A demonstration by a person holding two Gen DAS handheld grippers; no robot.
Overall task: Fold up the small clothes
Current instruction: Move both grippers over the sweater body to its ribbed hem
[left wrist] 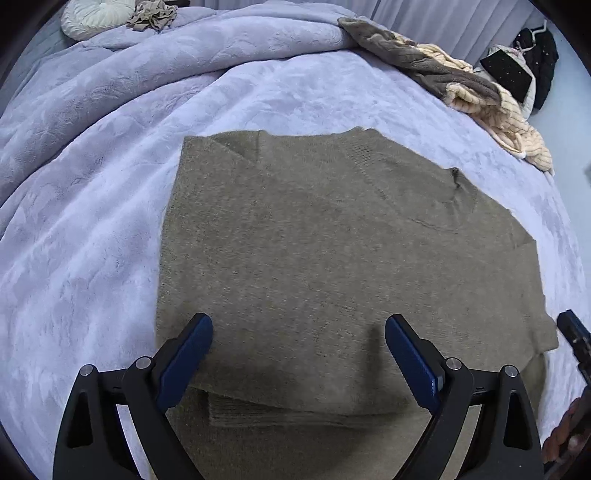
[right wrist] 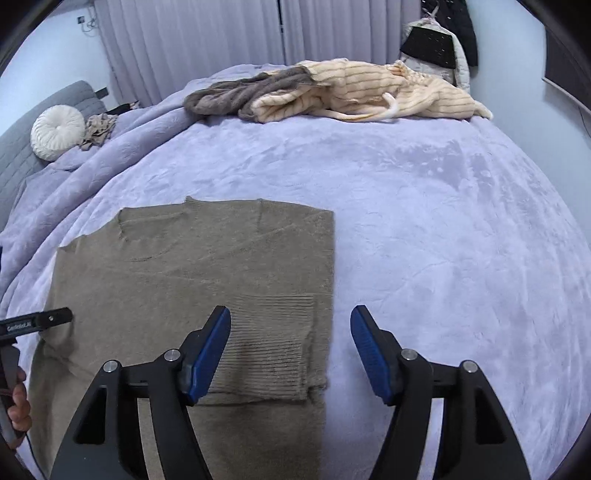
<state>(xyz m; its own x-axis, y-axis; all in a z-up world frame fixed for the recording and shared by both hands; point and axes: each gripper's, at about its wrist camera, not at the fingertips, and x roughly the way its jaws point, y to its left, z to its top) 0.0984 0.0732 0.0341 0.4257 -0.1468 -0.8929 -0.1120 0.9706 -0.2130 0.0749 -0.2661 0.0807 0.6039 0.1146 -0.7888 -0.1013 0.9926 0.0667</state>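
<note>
From the left wrist, one olive sweater [left wrist: 332,251] lies flat on the bed [left wrist: 92,240] beneath the left hand-held gripper [left wrist: 298,328], jaws wide and empty; from the right wrist, the right hand-held gripper [right wrist: 290,325] gapes empty over that sweater's ribbed cuff [right wrist: 266,354], two garments [right wrist: 332,92] heaped beyond.

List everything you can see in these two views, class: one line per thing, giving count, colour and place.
sweater: one, olive-brown, partly folded, flat on the near bed
blanket: one, lavender, covering the bed
striped garment: one, cream, far edge of bed
grey garment: one, beside the cream one
round cushion: one, white, far left
curtains: pale, behind the bed
left gripper: black with blue pads, open over the sweater
right gripper: same, open over the sweater's right edge
</note>
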